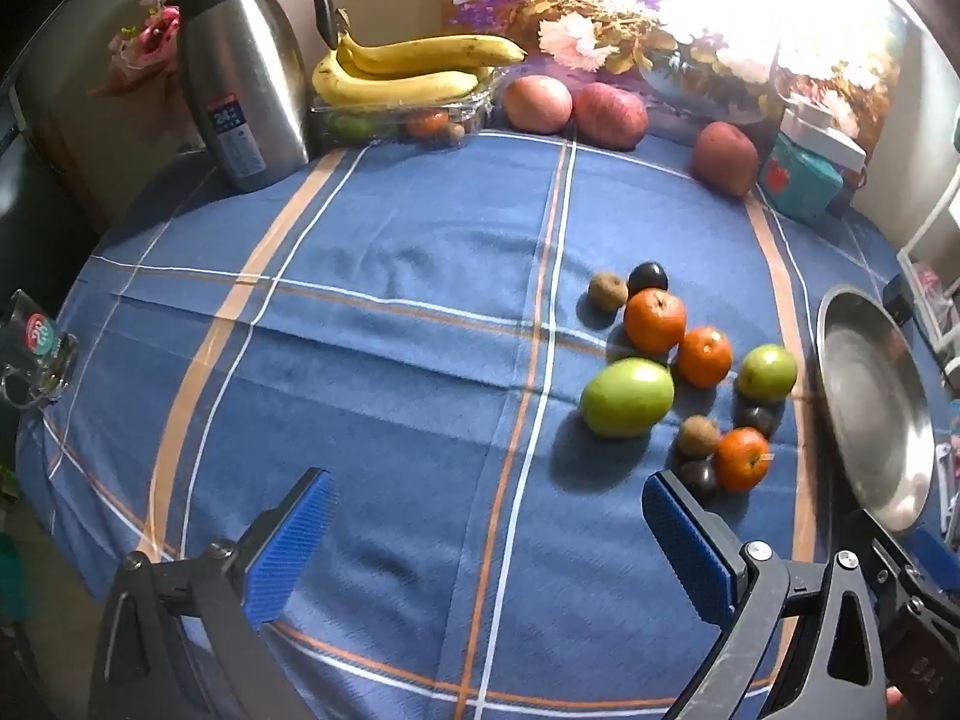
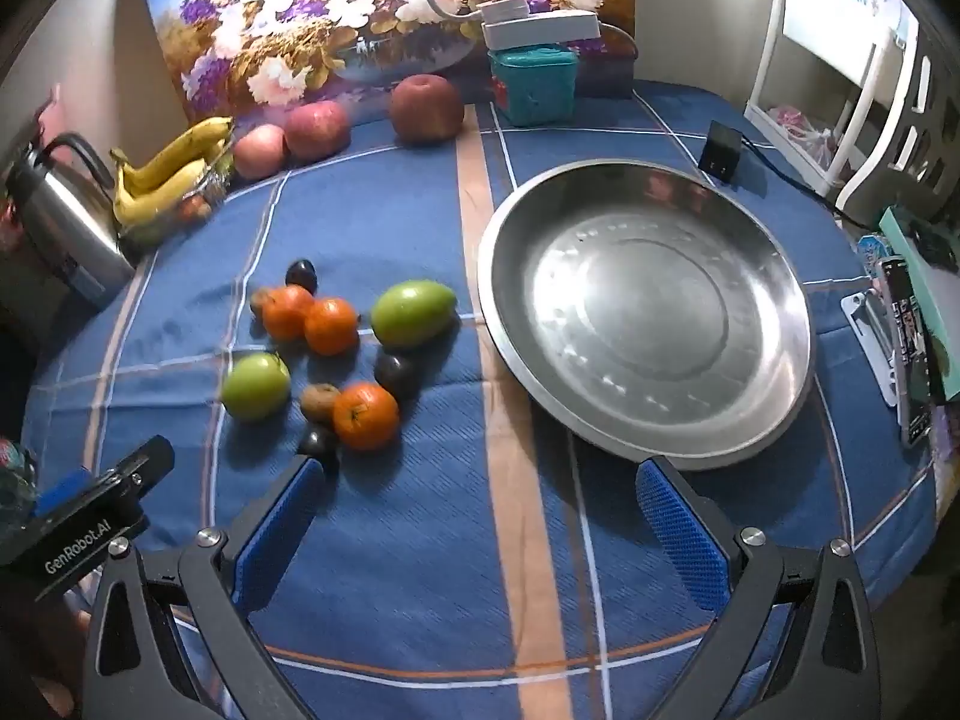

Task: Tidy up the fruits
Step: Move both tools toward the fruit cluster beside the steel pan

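We judge the sorting not yet begun: the steel dish [image 2: 648, 438] sits bare on the worktop [image 2: 420, 540], and the loose fruit lies clustered just beside it. Both the left tongs [image 1: 486, 510] and the right tongs [image 2: 480, 492] hang wide apart, holding nothing. The three oranges [image 2: 365, 415] look dimpled and matte, the two green fruits [image 2: 413, 312] smooth and waxy, the dark plums [image 2: 396, 373] glossy, the small brown ones [image 2: 319, 401] rough. The cloth is soft and faintly creased.

Blue plaid tablecloth [image 2: 384, 540]; loose fruits [image 2: 336, 348], steel dish [image 2: 648, 324], thermos [image 1: 240, 72]
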Tool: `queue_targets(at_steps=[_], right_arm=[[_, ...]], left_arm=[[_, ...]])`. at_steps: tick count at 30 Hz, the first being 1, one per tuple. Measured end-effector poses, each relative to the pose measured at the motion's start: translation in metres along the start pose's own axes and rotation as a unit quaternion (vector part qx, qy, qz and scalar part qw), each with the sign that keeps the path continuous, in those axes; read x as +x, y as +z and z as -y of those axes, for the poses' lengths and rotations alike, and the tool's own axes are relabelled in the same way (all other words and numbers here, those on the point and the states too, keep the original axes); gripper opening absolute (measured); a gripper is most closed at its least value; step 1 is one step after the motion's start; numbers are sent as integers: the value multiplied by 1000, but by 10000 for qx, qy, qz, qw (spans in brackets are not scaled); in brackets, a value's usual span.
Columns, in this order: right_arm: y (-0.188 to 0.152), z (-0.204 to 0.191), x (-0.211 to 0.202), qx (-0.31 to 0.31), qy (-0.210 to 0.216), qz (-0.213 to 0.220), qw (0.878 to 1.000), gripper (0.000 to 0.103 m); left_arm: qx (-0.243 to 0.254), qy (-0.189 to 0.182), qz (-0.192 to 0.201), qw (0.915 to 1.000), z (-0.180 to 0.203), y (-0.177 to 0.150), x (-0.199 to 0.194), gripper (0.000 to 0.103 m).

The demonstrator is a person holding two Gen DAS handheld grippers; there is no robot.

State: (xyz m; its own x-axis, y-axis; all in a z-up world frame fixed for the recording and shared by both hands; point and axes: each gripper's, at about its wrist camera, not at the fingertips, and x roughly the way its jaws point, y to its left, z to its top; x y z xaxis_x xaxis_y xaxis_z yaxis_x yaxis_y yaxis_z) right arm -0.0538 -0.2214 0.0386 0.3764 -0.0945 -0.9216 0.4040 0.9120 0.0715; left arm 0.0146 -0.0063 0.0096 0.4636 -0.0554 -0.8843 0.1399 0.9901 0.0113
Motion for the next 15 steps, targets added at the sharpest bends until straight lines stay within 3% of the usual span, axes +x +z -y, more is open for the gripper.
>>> queue_targets(at_steps=[9, 12, 15], right_arm=[[30, -11, 9, 209, 163, -278, 9993, 103], [40, -13, 20, 343, 225, -580, 9975, 103], [49, -15, 26, 367, 203, -503, 9979, 103]], left_arm=[[-654, -625, -162, 9958, -7, 37, 10, 103], [-792, -608, -62, 9950, -7, 45, 14, 103], [-780, -597, 25, 9952, -6, 52, 18, 103]])
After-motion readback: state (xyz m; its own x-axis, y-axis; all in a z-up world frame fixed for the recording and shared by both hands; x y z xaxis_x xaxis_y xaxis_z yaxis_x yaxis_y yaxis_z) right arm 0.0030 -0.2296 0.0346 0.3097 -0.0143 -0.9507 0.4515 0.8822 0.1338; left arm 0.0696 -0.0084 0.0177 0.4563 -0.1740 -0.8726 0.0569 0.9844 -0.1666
